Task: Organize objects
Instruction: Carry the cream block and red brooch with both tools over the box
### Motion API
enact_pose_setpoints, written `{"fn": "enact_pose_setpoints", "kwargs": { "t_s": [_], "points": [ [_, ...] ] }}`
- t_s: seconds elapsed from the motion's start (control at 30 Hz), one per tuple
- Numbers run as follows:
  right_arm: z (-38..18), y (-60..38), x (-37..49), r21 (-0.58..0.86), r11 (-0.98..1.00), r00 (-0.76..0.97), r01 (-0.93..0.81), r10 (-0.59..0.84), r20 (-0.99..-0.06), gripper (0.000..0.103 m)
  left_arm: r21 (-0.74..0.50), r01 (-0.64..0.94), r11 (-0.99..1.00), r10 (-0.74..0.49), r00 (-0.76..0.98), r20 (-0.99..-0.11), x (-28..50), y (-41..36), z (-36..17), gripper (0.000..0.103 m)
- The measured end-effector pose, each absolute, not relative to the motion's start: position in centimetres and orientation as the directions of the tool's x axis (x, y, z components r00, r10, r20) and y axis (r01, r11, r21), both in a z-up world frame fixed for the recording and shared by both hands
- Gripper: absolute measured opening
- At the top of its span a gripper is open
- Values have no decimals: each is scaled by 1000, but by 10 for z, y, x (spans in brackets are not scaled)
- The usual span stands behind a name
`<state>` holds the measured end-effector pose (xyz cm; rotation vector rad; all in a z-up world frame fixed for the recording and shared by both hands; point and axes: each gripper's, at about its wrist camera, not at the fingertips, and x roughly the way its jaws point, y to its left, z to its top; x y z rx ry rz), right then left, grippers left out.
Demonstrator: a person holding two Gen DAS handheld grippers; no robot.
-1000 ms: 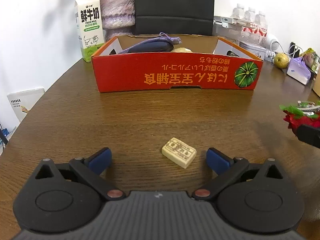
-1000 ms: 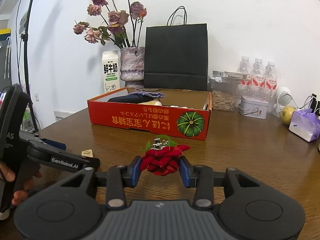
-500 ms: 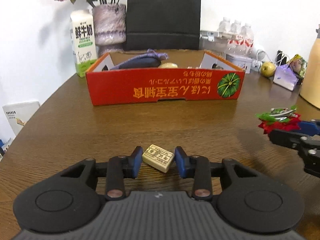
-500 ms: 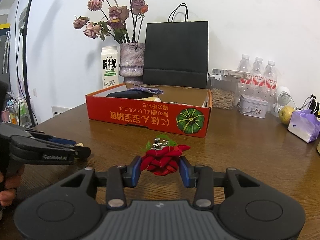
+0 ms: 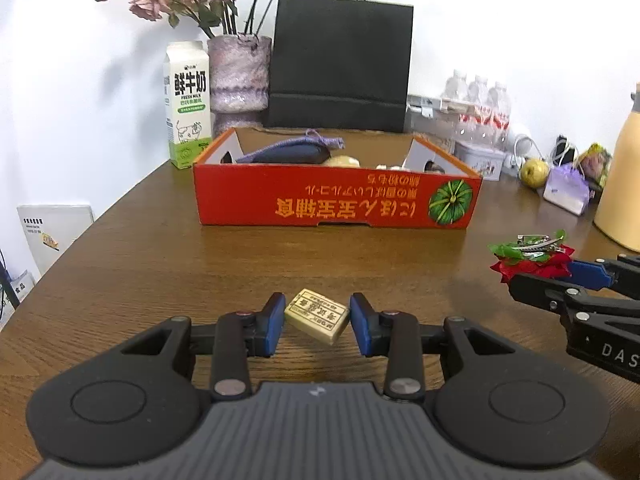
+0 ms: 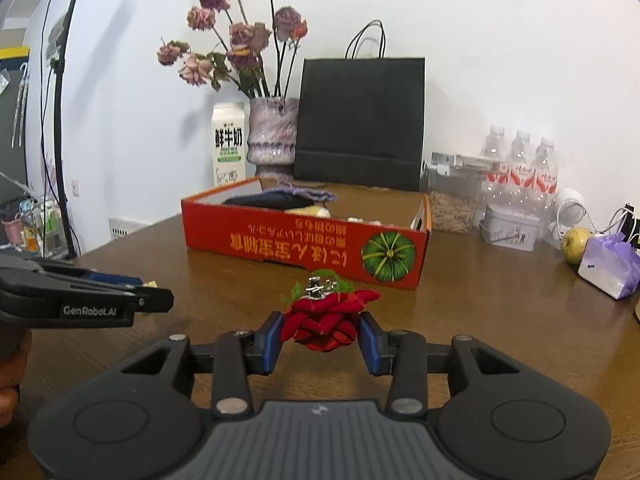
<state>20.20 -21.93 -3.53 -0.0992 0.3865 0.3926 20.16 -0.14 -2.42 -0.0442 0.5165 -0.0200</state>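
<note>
A small cream eraser block (image 5: 317, 316) with printed lettering is pinched between the blue pads of my left gripper (image 5: 318, 322), lifted a little off the brown table (image 5: 160, 264). My right gripper (image 6: 320, 334) is shut on a red fabric flower clip (image 6: 326, 320) with green leaves and a metal clasp; the same red flower clip (image 5: 530, 258) shows at the right in the left wrist view. An open red cardboard box (image 5: 336, 196) with a pumpkin picture stands ahead, holding a dark eggplant-like thing (image 5: 290, 154) and some pale items.
Behind the box stand a milk carton (image 5: 187, 106), a vase of dried roses (image 5: 238, 76) and a black paper bag (image 5: 340, 66). Water bottles (image 6: 520, 170), a tin (image 6: 508, 232), a yellow-green fruit (image 6: 576, 240) and a purple pouch (image 6: 610, 266) crowd the right. A yellow jug (image 5: 622, 184) stands far right.
My left gripper went from wide open around the eraser lying on the table to shut on it, then lifted it and tilted up. The right gripper kept still with the flower clip.
</note>
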Motion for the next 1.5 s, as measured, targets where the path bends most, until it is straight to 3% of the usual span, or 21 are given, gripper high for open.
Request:
{"fn": "enact_pose_setpoints", "kwargs": {
  "t_s": [0.5, 1.5],
  "points": [
    [-9, -208, 210, -35, 910, 862, -414, 379, -338, 39, -25, 12, 1000, -21, 905, -425, 208, -18, 10, 36],
    [12, -194, 302, -36, 914, 873, -404, 374, -315, 39, -69, -26, 997, -1, 931, -365, 297, -14, 37, 36]
  ]
}}
